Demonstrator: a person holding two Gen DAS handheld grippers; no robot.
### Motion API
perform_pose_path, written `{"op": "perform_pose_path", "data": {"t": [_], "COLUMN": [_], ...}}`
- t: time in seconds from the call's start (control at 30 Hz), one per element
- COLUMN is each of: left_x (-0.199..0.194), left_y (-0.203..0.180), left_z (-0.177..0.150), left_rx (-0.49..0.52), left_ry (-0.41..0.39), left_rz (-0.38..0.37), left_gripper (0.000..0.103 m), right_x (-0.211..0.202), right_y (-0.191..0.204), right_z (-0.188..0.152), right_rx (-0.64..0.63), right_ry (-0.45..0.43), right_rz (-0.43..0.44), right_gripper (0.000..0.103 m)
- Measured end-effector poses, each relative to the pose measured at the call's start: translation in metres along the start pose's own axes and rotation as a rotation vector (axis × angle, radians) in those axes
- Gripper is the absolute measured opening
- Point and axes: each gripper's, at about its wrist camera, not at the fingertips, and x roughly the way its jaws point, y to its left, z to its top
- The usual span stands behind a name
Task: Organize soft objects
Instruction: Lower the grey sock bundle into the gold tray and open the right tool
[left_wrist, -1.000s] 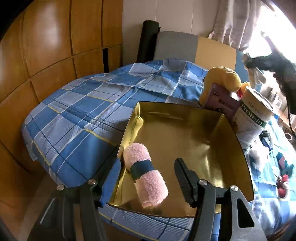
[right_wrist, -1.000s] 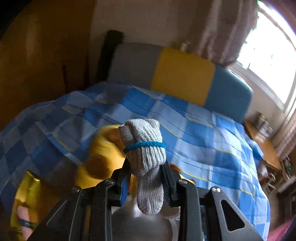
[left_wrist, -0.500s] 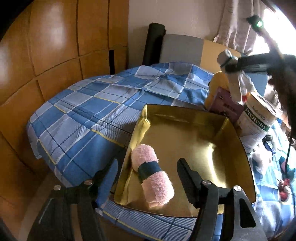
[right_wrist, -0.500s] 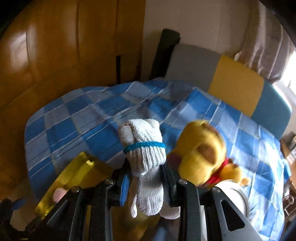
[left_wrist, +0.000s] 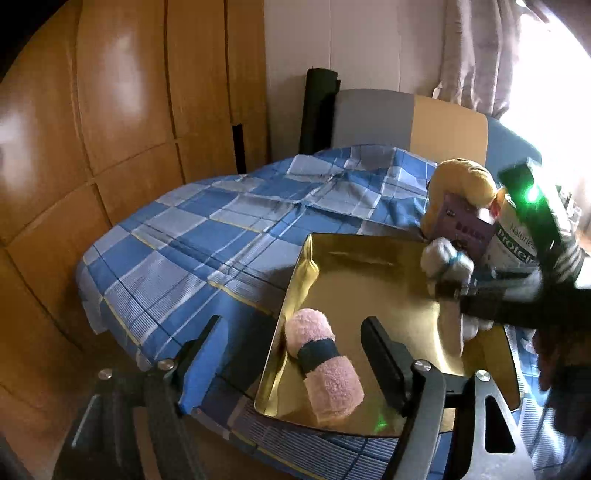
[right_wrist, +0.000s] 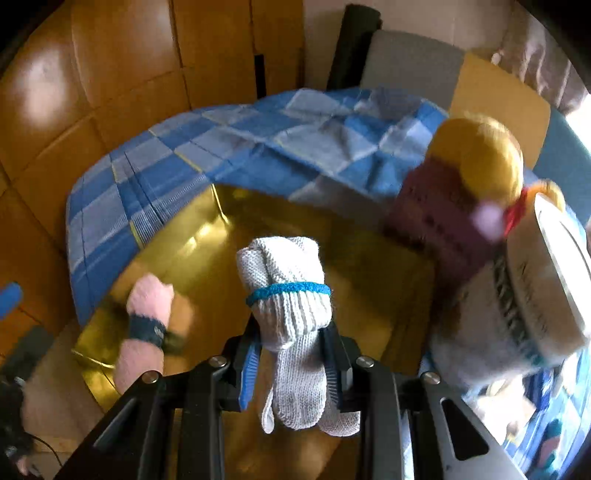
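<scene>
White sock bundle coming over the gold tray

The right gripper is pinching the white sock bundle below its blue band, above the gold tray; light and squashy, it looks best held mid-body. The left gripper is opening around nothing, the pink roll lying loose in the tray.

bed in blue checked cover bears gold tray, plush toy, tin

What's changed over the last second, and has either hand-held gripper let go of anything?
The right hand-held gripper carried the white glove bundle from over the bed down over the gold tray, keeping its grip. The left hand-held gripper's jaws are opening around the pink towel roll, not touching it. Roll and tray stayed put.
</scene>
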Motion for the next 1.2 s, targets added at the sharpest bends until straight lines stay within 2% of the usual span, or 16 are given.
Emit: {"op": "perform_pose_path", "data": {"t": [0.17,0.5,0.7,0.77,0.83,0.9,1.2], "left_x": [-0.006,-0.01,-0.011,-0.011,-0.011,-0.012,-0.015], "left_y": [-0.003,-0.007,-0.008,-0.008,-0.009,-0.01,-0.014], "left_z": [0.0,0.0,0.0,0.001,0.001,0.001,0.001], "left_rx": [0.017,0.033,0.037,0.04,0.043,0.047,0.062], "left_ry": [-0.018,-0.025,-0.027,-0.029,-0.032,-0.033,-0.035], "left_rz": [0.009,0.015,0.015,0.016,0.018,0.017,0.012], "left_gripper": [0.076,0.077,0.078,0.079,0.079,0.079,0.079], "right_x": [0.011,0.017,0.017,0.015,0.01,0.007,-0.026], "right_y": [-0.003,-0.009,-0.01,-0.011,-0.012,-0.013,-0.013], "right_z": [-0.015,-0.022,-0.023,-0.023,-0.022,-0.021,-0.022], "right_rx": [0.034,0.077,0.09,0.099,0.103,0.11,0.091], "right_ry": [0.026,0.029,0.023,0.011,-0.005,-0.015,-0.104], "right_rz": [-0.015,-0.015,-0.008,-0.005,-0.003,0.001,-0.021], "right_gripper": [0.031,0.035,0.042,0.044,0.054,0.058,0.059]}}
